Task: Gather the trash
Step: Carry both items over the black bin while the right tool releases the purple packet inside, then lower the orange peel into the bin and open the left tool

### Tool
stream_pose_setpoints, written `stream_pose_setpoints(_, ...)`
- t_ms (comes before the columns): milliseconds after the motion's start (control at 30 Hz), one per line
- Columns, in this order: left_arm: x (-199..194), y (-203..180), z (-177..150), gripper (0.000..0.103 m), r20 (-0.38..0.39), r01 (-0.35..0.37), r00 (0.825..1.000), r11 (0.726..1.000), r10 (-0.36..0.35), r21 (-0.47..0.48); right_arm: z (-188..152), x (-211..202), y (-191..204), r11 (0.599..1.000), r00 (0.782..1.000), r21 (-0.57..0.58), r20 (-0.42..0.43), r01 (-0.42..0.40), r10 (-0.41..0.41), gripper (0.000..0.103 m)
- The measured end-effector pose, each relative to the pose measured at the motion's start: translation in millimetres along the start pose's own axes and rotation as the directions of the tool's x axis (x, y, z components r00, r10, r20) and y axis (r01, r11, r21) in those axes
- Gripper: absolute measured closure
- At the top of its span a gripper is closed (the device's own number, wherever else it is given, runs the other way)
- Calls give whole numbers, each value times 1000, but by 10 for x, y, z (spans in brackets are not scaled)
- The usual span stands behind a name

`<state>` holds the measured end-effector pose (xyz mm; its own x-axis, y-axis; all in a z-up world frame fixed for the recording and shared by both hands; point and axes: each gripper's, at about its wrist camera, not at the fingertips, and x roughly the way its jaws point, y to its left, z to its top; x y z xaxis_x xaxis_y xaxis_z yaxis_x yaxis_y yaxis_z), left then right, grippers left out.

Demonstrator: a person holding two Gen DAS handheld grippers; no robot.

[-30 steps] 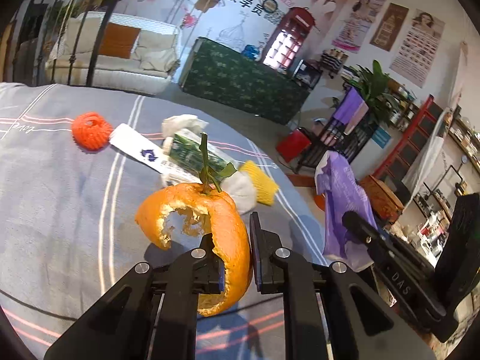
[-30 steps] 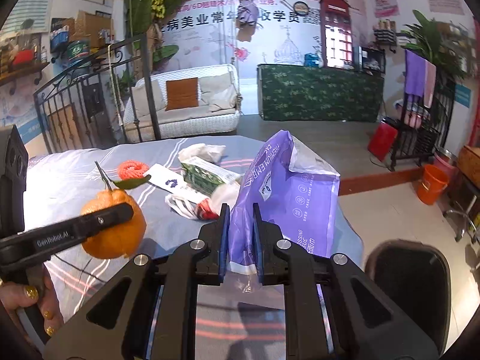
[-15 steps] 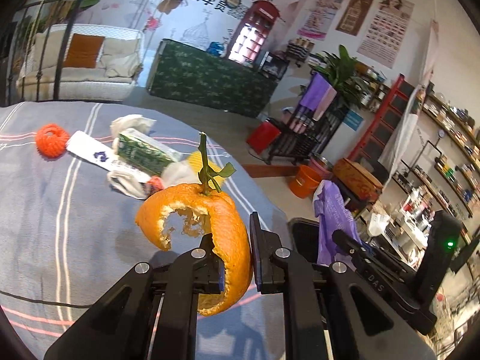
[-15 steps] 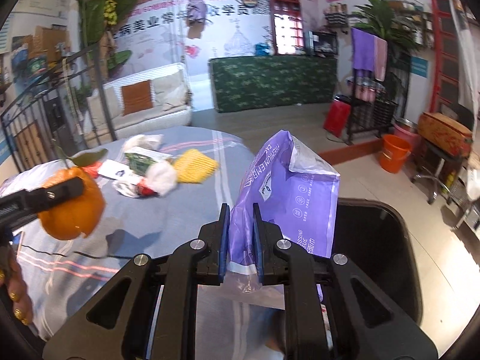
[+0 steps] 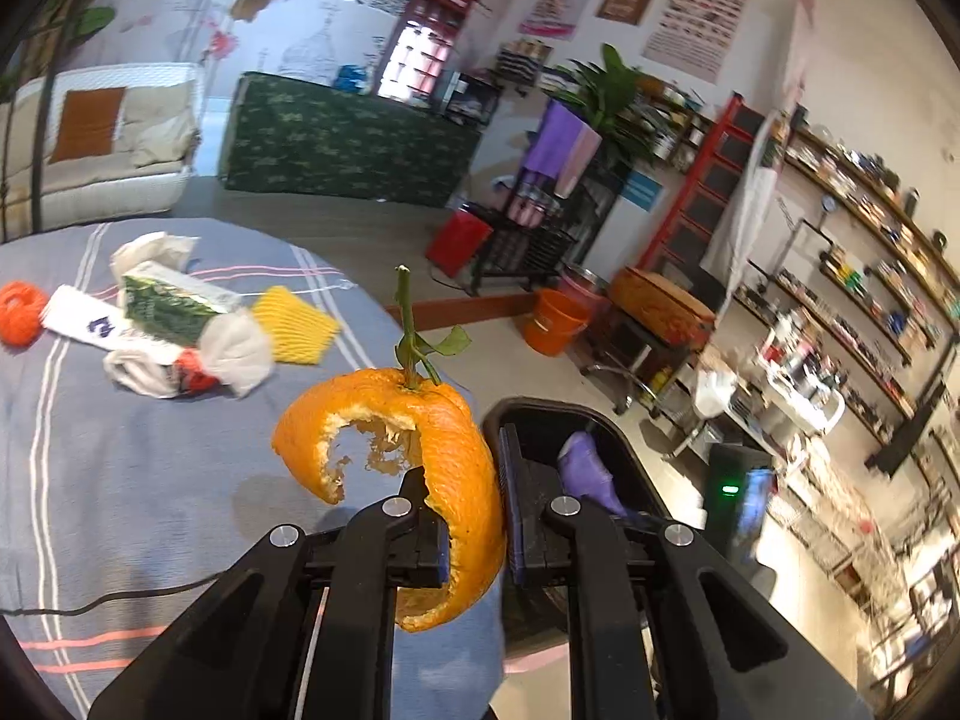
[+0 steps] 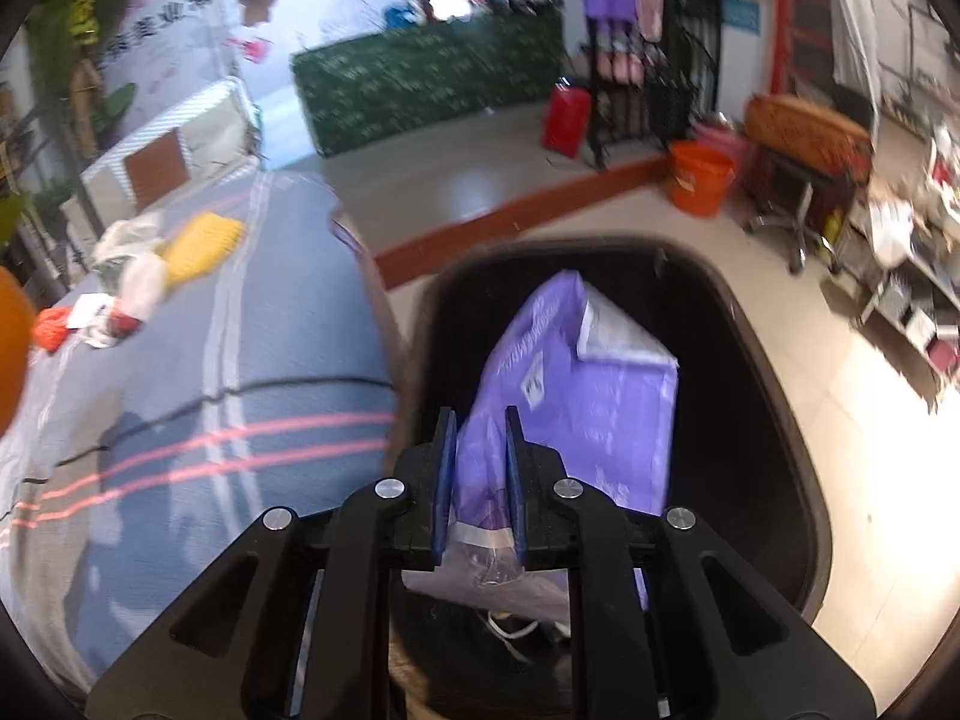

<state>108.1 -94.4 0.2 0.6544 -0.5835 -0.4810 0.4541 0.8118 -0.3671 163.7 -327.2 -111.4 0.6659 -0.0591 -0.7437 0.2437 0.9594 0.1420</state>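
Over the black bin [image 6: 774, 396], the right gripper [image 6: 478, 474] is parting its fingers around the purple bag [image 6: 576, 384] to drop it in, while the left gripper [image 5: 474, 510] waits near the desk [image 5: 150, 480] edge, clamped on the orange peel [image 5: 444, 444].

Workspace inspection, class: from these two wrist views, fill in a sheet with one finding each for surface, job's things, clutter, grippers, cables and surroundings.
Surface: table with blue-grey striped cloth.
Job's things: orange peel with stem; purple bag over the black bin beside the table.
Clutter: orange net, white label strip, green packet, crumpled white wrappers, yellow foam sleeve, all on the cloth.
Grippers: left hand-held gripper shut on the peel; right hand-held gripper opening, bag between its fingers.
Cables: thin dark cord across the cloth.
Surroundings: sofa, green counter, orange bucket, shelves.
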Motion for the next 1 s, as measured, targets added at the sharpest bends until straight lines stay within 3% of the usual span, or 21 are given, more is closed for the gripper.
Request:
stream_pose_setpoints(33,26,-38,-6,90,-6,7,1000,1000,-7,9,-25,33,-31,1000,1000,12,-12,10,-10,72)
stream_pose_setpoints(67,53,-75,-15,90,-11,13,1000,1000,-13,19,-62,67,-76,999,999,28,-20,27,-26,45)
stream_pose_setpoints(133,113,-151,-39,90,-23,26,999,999,-26,38,-119,54,-124,997,998,52,8,61,-62,18)
stream_pose_setpoints(600,406,-528,-157,90,-114,141,985,986,-131,93,-45,-261,-397,987,989,113,81,115,-125,18)
stream_pose_setpoints(1000,907,-803,-355,90,-266,217,947,968,-178,126,77,-633,-875,960,964,204,147,192,-224,18)
